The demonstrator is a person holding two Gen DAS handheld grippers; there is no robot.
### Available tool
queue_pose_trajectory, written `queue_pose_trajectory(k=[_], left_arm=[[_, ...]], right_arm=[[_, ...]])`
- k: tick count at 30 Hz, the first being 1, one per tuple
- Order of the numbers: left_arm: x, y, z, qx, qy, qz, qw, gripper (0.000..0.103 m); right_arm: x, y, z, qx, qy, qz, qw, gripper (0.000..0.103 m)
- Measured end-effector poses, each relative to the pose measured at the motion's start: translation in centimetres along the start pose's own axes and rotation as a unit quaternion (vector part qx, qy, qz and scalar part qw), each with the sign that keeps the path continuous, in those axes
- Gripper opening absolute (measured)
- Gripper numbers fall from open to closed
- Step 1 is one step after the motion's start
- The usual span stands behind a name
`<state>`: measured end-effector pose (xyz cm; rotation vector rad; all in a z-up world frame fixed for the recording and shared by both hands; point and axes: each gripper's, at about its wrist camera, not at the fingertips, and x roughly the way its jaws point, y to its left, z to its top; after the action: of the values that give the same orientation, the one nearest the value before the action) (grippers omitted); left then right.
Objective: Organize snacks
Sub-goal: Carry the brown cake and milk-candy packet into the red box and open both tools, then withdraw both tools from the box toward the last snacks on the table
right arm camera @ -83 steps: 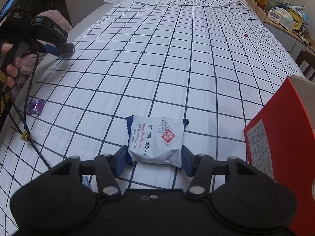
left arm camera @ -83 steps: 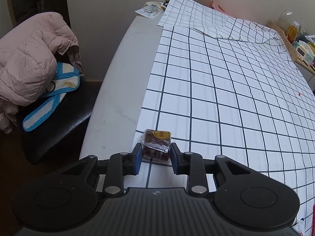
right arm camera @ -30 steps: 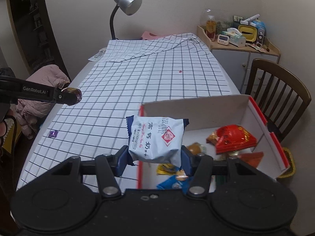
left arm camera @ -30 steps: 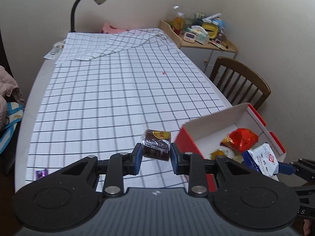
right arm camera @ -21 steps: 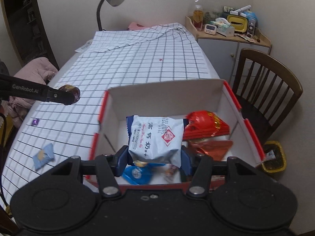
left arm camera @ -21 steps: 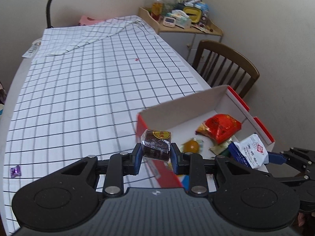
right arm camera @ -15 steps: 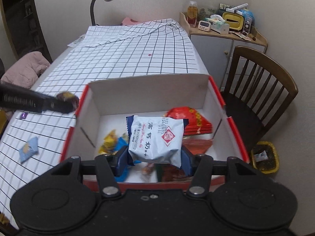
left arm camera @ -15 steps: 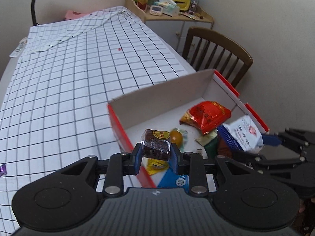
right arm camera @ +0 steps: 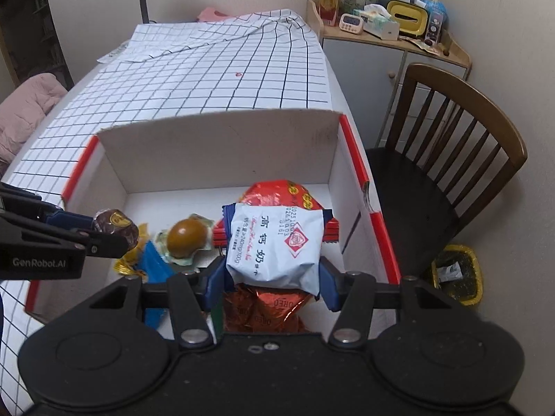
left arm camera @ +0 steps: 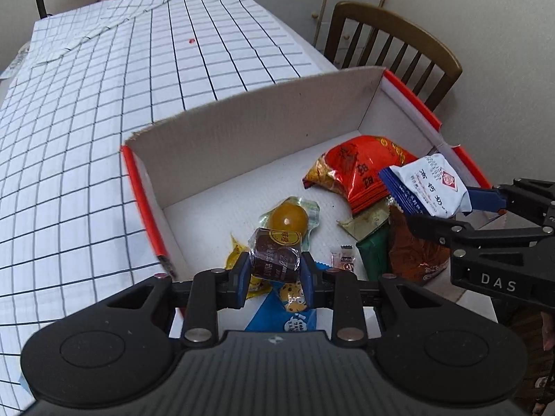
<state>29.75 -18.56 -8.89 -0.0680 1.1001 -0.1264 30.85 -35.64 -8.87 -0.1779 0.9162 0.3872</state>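
Observation:
My left gripper (left arm camera: 275, 277) is shut on a small brown wrapped snack (left arm camera: 275, 254) and holds it above the near left part of an open red-edged cardboard box (left arm camera: 242, 131). The snack also shows in the right wrist view (right arm camera: 114, 227). My right gripper (right arm camera: 270, 287) is shut on a white milk snack packet (right arm camera: 274, 246) above the box's (right arm camera: 222, 145) near right part; the packet also shows in the left wrist view (left arm camera: 428, 187). In the box lie a red bag (left arm camera: 353, 170), a packed brown egg (left arm camera: 289, 220), a blue cookie pack (left arm camera: 288, 315) and other wrappers.
The box stands at the near right corner of a table with a white checked cloth (left arm camera: 104, 79). A wooden chair (right arm camera: 451, 159) stands right of the table, with a yellow bin (right arm camera: 458, 274) beside it. A cluttered cabinet (right arm camera: 381, 31) is at the back right.
Both grippers have moved from the cloth to above the box, each still holding its snack. The box now fills both views and the grippers are closer to its contents.

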Motion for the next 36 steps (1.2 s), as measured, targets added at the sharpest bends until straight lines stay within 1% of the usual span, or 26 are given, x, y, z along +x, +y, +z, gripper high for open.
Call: queue_pose_trajectory(k=[6,9,13,16,18,23,24,25,26,28,32,35,36], left_arm=[[1.4,-0.8,0.3,0.015,0.014,0.004,0.9998,0.029],[2.1,-1.4,0.4,0.027,0.022,0.015,0.9993,0.029],[3.0,-1.8,0.4,0.037,0.038,0.02,0.9984,0.029],[3.2,-2.1,0.4,0.042,0.038,0.022,0.9981,0.029],[3.3,-2.1,0.4,0.044,0.037,0.021,0.9981,0.029],[2.9,-1.8,0.4,0.038,0.035,0.012,0.9986,0.03],[2.8,-1.7,0.3,0.035,0.034,0.009,0.9988,0.032],[2.7,-1.5,0.3,0.031,0.033,0.006,0.999,0.038],[2.3,-1.3,0.3,0.027,0.028,0.002,0.9993,0.041],[1.8,-1.1,0.2,0.021,0.017,0.0,0.9996,0.053],[0.3,-0.6,-0.1,0.013,-0.001,-0.009,0.9999,0.055],[-0.9,-0.2,-0.5,0.009,-0.014,-0.017,0.9997,0.055],[-1.4,0.0,-0.6,0.009,-0.02,-0.02,0.9996,0.055]], right_arm=[[0.3,-0.4,0.4,0.005,0.004,0.004,1.0,0.054],[0.4,-0.3,0.5,0.004,0.007,0.005,1.0,0.056],[0.3,-0.6,0.7,0.007,0.006,0.004,1.0,0.057],[0.2,-0.7,0.7,0.01,0.005,0.005,1.0,0.058],[0.1,-0.7,0.6,0.012,0.004,0.005,1.0,0.06],[-0.6,-0.8,0.2,0.015,-0.001,0.007,1.0,0.064],[-0.8,-0.8,0.1,0.016,-0.003,0.007,1.0,0.064],[-1.0,-0.8,0.1,0.016,-0.004,0.008,1.0,0.064],[-1.1,-0.8,0.0,0.016,-0.006,0.009,1.0,0.064],[-1.6,-0.7,-0.1,0.018,-0.009,0.013,1.0,0.064],[-2.7,-0.3,-0.3,0.017,-0.018,0.021,0.999,0.065],[-3.9,0.3,-0.4,0.017,-0.029,0.023,0.999,0.073],[-4.3,0.5,-0.5,0.016,-0.033,0.023,0.999,0.073]])
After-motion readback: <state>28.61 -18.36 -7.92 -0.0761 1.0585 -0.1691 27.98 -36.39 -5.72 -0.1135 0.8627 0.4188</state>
